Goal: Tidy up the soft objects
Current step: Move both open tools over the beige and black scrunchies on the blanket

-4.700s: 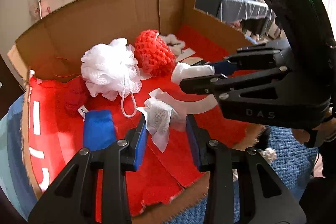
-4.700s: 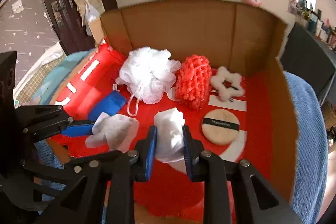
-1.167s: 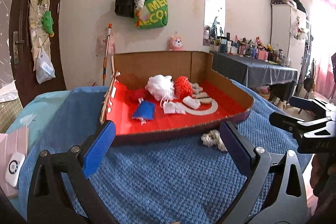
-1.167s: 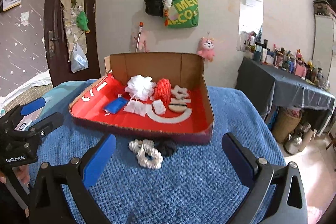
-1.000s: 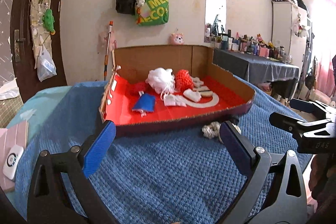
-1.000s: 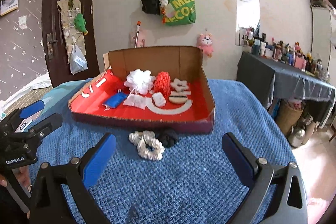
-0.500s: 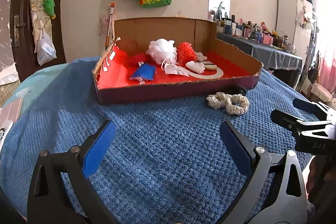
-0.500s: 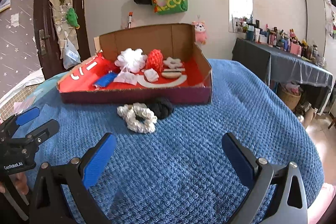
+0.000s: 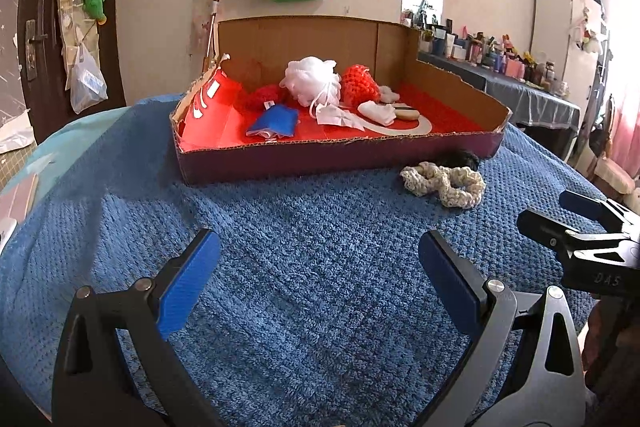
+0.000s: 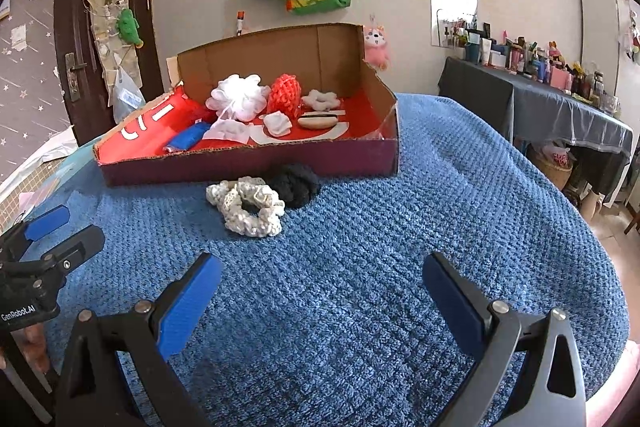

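Both grippers have pulled back from the shallow cardboard box with the red lining and now hang low over the blue knitted blanket at its near edge. The left gripper has its jaws released and wide apart, gripping nothing; the right gripper is the same, spread wide and empty. A few seconds ago each was down inside the box, the right one clamped on a white folded cloth, the left one closing around a crumpled white gauze piece. Both cloths now lie on the red floor of the box: the small white folded cloth near the middle, the flat white gauze cloth just beside it towards the left wall.

So that pair looks placed, and the retreat seems to mark a turn to what is left outside. Two soft things sit on the blanket just in front of the box's near wall: a cream crocheted scrunchie and a black fuzzy scrunchie, touching each other. They are probably next, and being closer to the right gripper, it seems the likelier to reach first.
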The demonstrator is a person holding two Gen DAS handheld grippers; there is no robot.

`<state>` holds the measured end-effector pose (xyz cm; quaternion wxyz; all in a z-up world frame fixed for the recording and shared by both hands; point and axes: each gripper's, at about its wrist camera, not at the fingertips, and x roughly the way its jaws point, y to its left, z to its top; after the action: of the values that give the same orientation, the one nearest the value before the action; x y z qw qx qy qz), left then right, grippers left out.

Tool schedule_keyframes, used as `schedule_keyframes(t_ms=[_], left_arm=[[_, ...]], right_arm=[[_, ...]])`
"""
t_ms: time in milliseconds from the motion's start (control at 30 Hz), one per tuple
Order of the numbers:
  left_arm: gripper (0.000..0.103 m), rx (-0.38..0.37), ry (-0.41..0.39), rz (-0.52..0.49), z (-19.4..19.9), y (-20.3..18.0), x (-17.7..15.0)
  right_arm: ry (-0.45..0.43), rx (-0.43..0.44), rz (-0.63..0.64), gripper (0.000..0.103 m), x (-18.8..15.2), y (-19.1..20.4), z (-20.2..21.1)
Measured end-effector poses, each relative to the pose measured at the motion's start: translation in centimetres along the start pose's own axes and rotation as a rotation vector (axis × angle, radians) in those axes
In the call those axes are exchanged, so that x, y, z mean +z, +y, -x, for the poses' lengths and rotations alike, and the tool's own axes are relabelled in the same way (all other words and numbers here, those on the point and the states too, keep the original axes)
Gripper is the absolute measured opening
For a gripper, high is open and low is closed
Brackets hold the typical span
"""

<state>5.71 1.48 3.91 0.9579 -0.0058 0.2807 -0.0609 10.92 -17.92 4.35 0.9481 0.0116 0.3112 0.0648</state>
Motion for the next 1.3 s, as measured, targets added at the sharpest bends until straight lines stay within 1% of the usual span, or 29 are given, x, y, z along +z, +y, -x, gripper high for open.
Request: schedule_keyframes(t_ms=[300,367,500,600,700,733,767,800,833,867,900,1000,1067,1100,1167,1267,1300], left_arm=[[0.101,0.000,0.014,0.000,-0.4,0.0,0.0],[0.101,0.001,0.016,0.000,-0.4,0.0,0.1],[0.101,0.011,0.014,-0.003,-0.4,0.3,0.3],[0.101,0.018,0.011,0.004,-0.3,0.6,0.5],[0.101,0.023,0.007,0.010,-0.2,1.0,0.7],[0.101,0.025,0.007,0.011,-0.1,1.2,0.8],[0.101,0.025,0.006,0.011,-0.1,1.3,0.8],[0.101,0.026,0.006,0.012,-0.1,1.4,0.8],[0.101,0.026,0.005,0.014,-0.1,1.5,0.9],[0.101,0.026,0.004,0.016,-0.1,1.7,0.9],[0.101,0.026,0.003,0.017,0.0,1.7,0.9],[0.101,0.028,0.002,0.019,0.0,2.0,1.0],[0.101,0.031,0.001,0.021,0.1,2.3,1.0],[0.101,0.033,0.002,0.022,0.1,2.3,1.0],[0.101,0.033,0.003,0.028,0.0,2.5,1.0],[0.101,0.033,0.001,0.032,0.1,2.7,1.0],[0.101,0.033,0.000,0.032,0.1,2.7,1.1]], right_arm=[[0.016,0.012,-0.002,0.103,0.2,0.0,-0.4],[0.033,0.021,0.001,0.103,0.4,0.0,-0.7],[0.103,0.074,-0.006,0.103,1.5,0.1,-1.9],[0.133,0.128,-0.024,0.103,2.4,0.0,-2.6],[0.163,0.148,-0.026,0.103,3.1,0.2,-3.6],[0.175,0.155,-0.019,0.102,3.4,0.4,-4.0],[0.183,0.153,-0.013,0.094,3.6,0.6,-4.4],[0.196,0.157,-0.009,0.088,3.8,0.8,-4.8],[0.213,0.168,-0.006,0.077,4.0,1.0,-5.2],[0.231,0.182,-0.006,0.069,4.1,1.1,-5.7],[0.252,0.189,-0.010,0.066,4.2,1.2,-6.4],[0.269,0.197,-0.009,0.052,4.4,1.5,-7.2],[0.263,0.237,-0.003,0.024,4.5,1.9,-7.1],[0.257,0.243,0.003,0.024,4.6,2.2,-6.9],[0.229,0.250,0.031,0.017,4.8,2.9,-6.4],[0.200,0.277,0.046,0.015,5.3,3.7,-5.6],[0.189,0.310,0.044,0.014,5.5,4.1,-5.3]])
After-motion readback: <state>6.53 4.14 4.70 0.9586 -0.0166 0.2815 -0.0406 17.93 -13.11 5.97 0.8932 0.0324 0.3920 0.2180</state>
